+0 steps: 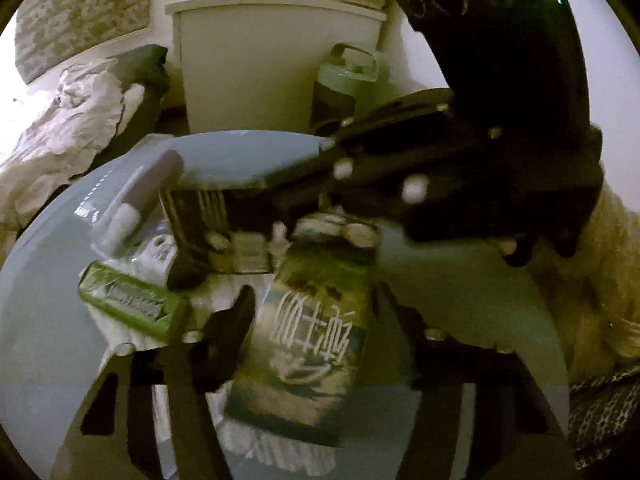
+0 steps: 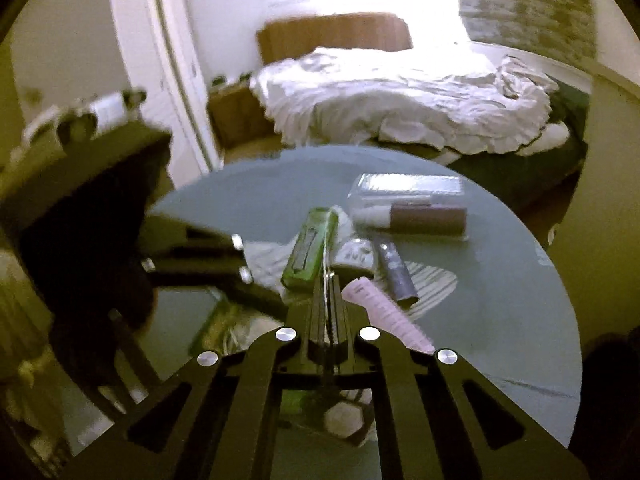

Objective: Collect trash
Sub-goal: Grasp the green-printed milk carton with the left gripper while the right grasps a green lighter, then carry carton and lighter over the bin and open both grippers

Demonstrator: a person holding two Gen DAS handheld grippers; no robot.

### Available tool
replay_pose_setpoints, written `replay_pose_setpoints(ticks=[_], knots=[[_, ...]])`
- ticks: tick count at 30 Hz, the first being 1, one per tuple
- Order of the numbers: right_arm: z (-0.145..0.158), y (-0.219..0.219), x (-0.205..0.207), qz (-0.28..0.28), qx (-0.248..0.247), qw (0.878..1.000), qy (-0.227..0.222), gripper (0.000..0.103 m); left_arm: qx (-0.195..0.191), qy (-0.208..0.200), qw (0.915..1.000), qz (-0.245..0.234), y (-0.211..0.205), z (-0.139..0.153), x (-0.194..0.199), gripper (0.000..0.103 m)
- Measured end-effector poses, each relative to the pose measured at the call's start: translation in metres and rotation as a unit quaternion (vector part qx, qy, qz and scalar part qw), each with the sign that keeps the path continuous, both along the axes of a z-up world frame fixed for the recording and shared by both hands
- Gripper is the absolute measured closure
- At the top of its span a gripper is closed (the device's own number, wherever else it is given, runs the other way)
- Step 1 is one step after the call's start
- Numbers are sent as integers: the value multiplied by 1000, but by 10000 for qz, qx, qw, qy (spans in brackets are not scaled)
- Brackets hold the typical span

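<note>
On the round grey-blue table [image 1: 48, 320] lies a pile of litter. My left gripper [image 1: 312, 296] has a green snack packet [image 1: 316, 344] with white lettering between its fingers, and both pads rest against the packet's sides. My right gripper [image 1: 184, 276] reaches in from the right with its tips down on white tissue beside a green gum pack [image 1: 132, 300]. In the right wrist view that gripper [image 2: 328, 280] is shut at the near end of the gum pack [image 2: 308, 252]. A thin pale line shows between its pads; what it is I cannot tell. The left gripper [image 2: 272, 296] enters there from the left.
A clear box with a brown-and-white tube [image 2: 416, 208], a dark tube [image 2: 396, 276] and a pink tube [image 2: 384, 312] lie on the table. Behind it stand a white bin [image 1: 272, 68] and a green-lidded bottle [image 1: 348, 80]. A bed with white bedding [image 2: 400, 96] is beyond.
</note>
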State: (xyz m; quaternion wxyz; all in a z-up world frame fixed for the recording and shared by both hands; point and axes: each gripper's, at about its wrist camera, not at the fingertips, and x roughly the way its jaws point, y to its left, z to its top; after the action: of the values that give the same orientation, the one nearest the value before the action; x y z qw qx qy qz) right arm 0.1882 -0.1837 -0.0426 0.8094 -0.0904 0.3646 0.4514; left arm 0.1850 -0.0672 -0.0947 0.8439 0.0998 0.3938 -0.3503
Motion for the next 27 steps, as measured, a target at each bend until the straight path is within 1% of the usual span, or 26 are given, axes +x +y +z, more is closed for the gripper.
replay_pose_setpoints(ticks=[2, 5, 7, 8, 9, 10, 12, 14, 17, 21, 23, 27], knots=[[11, -18, 0, -191, 456, 9987, 123, 101, 20, -42, 10000, 59, -2, 1, -2, 50], [28, -53, 3, -529, 1204, 9908, 316, 101, -165, -62, 9995, 244, 2, 5, -5, 51], [35, -80, 5, -818, 1688, 9813, 433, 100, -381, -98, 9984, 405, 9, 14, -9, 51], [38, -97, 7, -1006, 1937, 9746, 496, 100, -497, -113, 9976, 462, 11, 19, -11, 51], [39, -106, 8, -1122, 2049, 9709, 520, 100, -599, -124, 9969, 500, 13, 24, -12, 51], [40, -125, 9, -1373, 2202, 9643, 524, 100, -723, -140, 9958, 540, 14, 30, -14, 51], [39, -147, 11, -1689, 2283, 9577, 473, 100, -850, -161, 9947, 562, 11, 39, -14, 51], [34, -176, 15, -2101, 2398, 9464, 524, 100, -919, -180, 9941, 545, 2, 44, -11, 51], [26, -215, 19, -2670, 2445, 9305, 555, 100, -1032, -211, 9933, 466, -17, 53, -2, 51], [15, -259, 23, -3326, 2472, 9085, 530, 101, -1188, -248, 9921, 315, -52, 63, 13, 51], [8, -283, 25, -3720, 2463, 8936, 501, 100, -1276, -238, 9912, 245, -73, 66, 23, 51], [-6, -312, 30, -4326, 2329, 8699, 432, 100, -1495, -44, 9886, 169, -112, 64, 53, 51]])
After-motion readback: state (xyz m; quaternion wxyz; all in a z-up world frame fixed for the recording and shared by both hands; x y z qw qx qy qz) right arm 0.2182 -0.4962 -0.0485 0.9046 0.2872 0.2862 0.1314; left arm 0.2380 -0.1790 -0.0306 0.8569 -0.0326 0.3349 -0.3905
